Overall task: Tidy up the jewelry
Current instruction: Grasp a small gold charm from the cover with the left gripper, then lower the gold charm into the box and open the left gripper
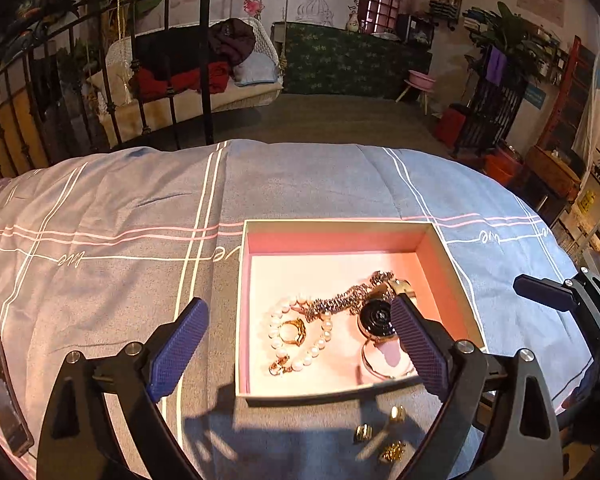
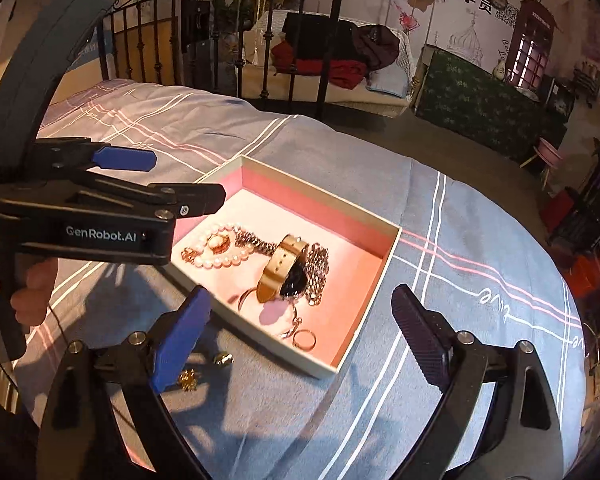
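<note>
An open box (image 1: 332,240) with a pink inside lies on the bed; it also shows in the right wrist view (image 2: 388,252). In it lie a pearl bracelet (image 1: 276,332), a gold ring (image 1: 293,331), a chain (image 1: 340,300), a black-faced watch (image 1: 376,318) with a gold strap (image 2: 280,266), and a bangle (image 2: 300,338). Small gold pieces (image 1: 380,434) lie on the cover in front of the box, also in the right wrist view (image 2: 190,380). My left gripper (image 1: 300,344) is open and empty over the box's near edge. My right gripper (image 2: 300,336) is open and empty, above the box's near corner.
The bed cover (image 1: 120,280) is grey-blue with white and pink lines. A black iron bedstead (image 1: 168,80) stands at the far end. A dark phone-like object (image 1: 4,392) is at the left edge. The bed's right edge drops to the floor (image 2: 560,184).
</note>
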The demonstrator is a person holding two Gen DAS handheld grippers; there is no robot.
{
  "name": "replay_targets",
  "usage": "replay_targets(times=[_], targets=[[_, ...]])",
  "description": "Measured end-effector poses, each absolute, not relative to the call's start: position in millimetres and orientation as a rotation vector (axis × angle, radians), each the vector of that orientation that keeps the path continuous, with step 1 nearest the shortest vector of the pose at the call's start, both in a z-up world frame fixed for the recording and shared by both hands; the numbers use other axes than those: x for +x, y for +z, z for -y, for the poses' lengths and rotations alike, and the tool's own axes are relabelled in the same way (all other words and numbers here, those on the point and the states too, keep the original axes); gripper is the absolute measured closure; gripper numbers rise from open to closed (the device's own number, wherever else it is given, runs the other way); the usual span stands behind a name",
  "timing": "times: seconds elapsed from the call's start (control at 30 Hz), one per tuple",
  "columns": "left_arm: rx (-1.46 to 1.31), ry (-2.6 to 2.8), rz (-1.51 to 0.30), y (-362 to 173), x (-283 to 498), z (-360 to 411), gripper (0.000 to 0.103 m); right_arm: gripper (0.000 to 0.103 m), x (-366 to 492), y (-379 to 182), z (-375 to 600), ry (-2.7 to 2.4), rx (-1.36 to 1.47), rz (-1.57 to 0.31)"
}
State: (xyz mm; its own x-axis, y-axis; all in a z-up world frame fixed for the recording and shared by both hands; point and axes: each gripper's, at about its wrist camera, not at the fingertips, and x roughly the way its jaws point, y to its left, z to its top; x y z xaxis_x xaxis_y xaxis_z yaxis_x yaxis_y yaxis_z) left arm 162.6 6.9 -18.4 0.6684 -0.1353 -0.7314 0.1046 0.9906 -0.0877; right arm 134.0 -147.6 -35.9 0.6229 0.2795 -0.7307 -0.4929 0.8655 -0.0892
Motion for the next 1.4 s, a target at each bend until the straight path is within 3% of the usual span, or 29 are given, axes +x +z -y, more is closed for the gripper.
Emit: replay_targets(times=[0.3, 0.33, 0.37, 0.43, 0.63, 0.73, 0.87, 1.2, 1.23, 1.27, 1.4], targets=[[0.036, -0.210, -0.926, -76.5, 105.5, 13.2, 0.013, 0.011, 84.5, -89.3, 163.3, 0.501, -0.213, -0.917], [0.052, -0.209, -0.941, -83.8, 103.5, 15.4, 0.015, 0.015, 83.4, -95.1, 163.4, 0.496, -0.214, -0.933], [0.068, -0.204, -0.952, -89.4, 101.9, 16.9, 0.020, 0.030, 82.7, -98.9, 164.0, 0.491, -0.216, -0.938], [0.098, -0.199, -0.961, -95.9, 99.7, 19.2, 0.026, 0.041, 85.5, -101.7, 163.7, 0.490, -0.209, -0.963], [0.128, -0.216, -0.954, -99.2, 101.1, 23.6, 0.030, 0.045, 86.6, -106.9, 162.7, 0.491, -0.213, -0.987], [0.161, -0.222, -0.943, -100.2, 108.6, 28.3, 0.044, 0.044, 86.5, -107.0, 162.7, 0.490, -0.218, -0.988], [0.158, -0.248, -0.926, -98.0, 108.5, 30.0, 0.089, 0.044, 85.2, -106.6, 162.4, 0.487, -0.226, -0.990], [0.010, -0.275, -0.949, -93.5, 99.6, 12.2, 0.090, 0.045, 86.9, -107.4, 149.7, 0.520, -0.248, -0.993], [0.007, -0.273, -0.951, -93.1, 99.4, 11.9, 0.090, 0.066, 86.6, -106.5, 148.8, 0.530, -0.239, -0.988], [0.004, -0.274, -0.953, -92.4, 99.7, 11.2, 0.090, 0.098, 86.4, -106.0, 148.5, 0.552, -0.220, -0.990], [-0.025, -0.283, -0.953, -84.9, 99.3, 9.3, 0.090, 0.102, 84.4, -96.2, 141.6, 0.568, -0.198, -0.954]])
